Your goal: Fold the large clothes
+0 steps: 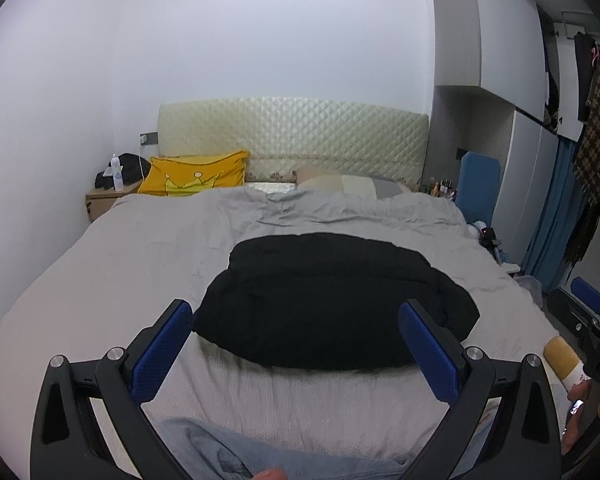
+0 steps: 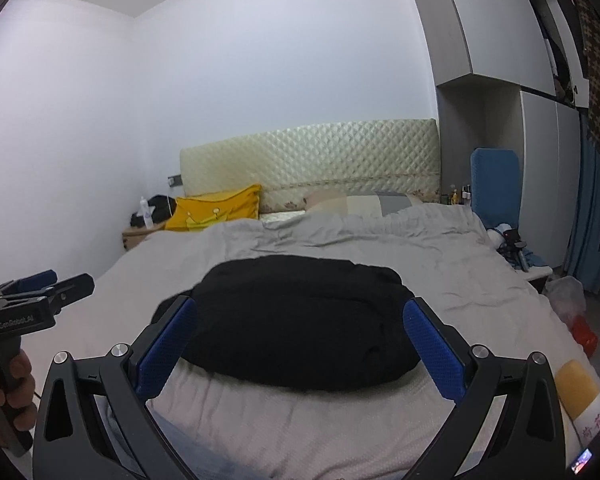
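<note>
A black garment (image 1: 332,300) lies folded in a compact, puffy bundle on the grey bed (image 1: 140,248). It also shows in the right wrist view (image 2: 300,320). My left gripper (image 1: 296,312) is open and empty, held above the bed's near edge, short of the bundle. My right gripper (image 2: 300,312) is open and empty, also just in front of the bundle. The left gripper shows from the side at the left edge of the right wrist view (image 2: 40,292), held in a hand. The right gripper's body shows at the right edge of the left wrist view (image 1: 592,320).
A yellow pillow (image 1: 196,178) and a quilted headboard (image 1: 292,128) stand at the far end. A nightstand (image 1: 108,198) with a bottle is at the far left. Wardrobe (image 1: 500,80), hanging clothes and floor clutter (image 2: 568,300) are on the right. A yellow-capped bottle (image 2: 584,396) is near right.
</note>
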